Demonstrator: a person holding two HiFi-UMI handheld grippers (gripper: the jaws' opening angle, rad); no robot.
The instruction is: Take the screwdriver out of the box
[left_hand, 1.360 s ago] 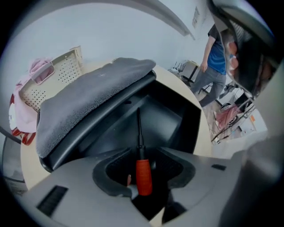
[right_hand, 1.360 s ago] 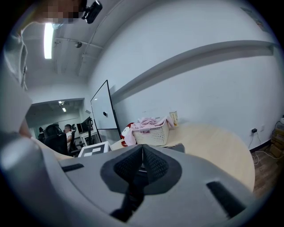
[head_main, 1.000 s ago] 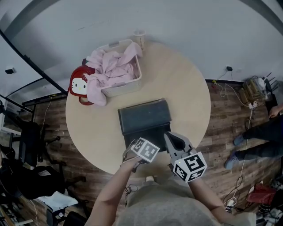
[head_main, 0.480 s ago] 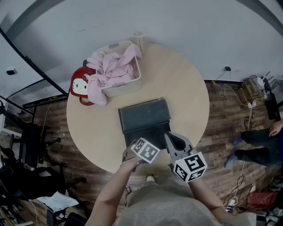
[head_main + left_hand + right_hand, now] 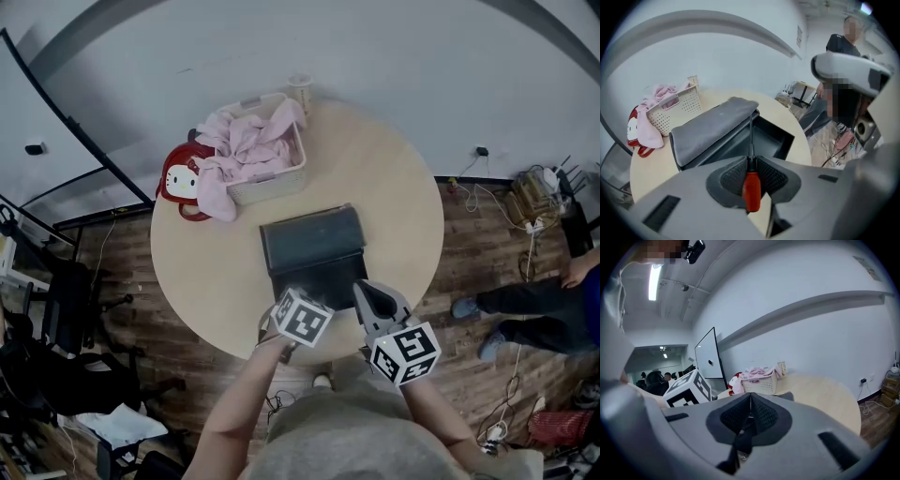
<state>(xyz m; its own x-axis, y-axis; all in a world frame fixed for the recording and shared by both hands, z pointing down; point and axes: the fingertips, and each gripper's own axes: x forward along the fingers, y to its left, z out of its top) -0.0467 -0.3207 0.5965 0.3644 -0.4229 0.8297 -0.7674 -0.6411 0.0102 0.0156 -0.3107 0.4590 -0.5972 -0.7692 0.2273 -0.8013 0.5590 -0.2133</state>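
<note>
A person stands at a round wooden bench [image 5: 394, 197] with a hand-held gripper in each hand. An open dark box [image 5: 314, 246] sits at the near middle of the bench, its grey lid [image 5: 712, 126] folded back on the far side.

The screwdriver [image 5: 752, 192] is in the left hand-held gripper [image 5: 751, 165], just over the near side of the box. The jaws are at a narrow setting, clamped on its red handle. The thin metal shaft points away, over the open compartment towards the lid edge. Whether the tip has cleared the box wall cannot be told.

What could go wrong: the hold sits on a smooth, rounded handle, close to where the shaft begins. The tool could probably pivot or slide between the pads if it is swung fast. The long shaft might also catch the lid or the box rim, knocking the tool loose or dragging the box.

The right hand-held gripper [image 5: 367, 295] hovers beside the box, to the right of the left one. Its jaws are together and hold nothing.

Well beyond the box stand a white basket [image 5: 272, 186] heaped with pink clothes [image 5: 248, 145], a red bag [image 5: 183, 178] touching it, and a paper cup [image 5: 300, 89]
</note>
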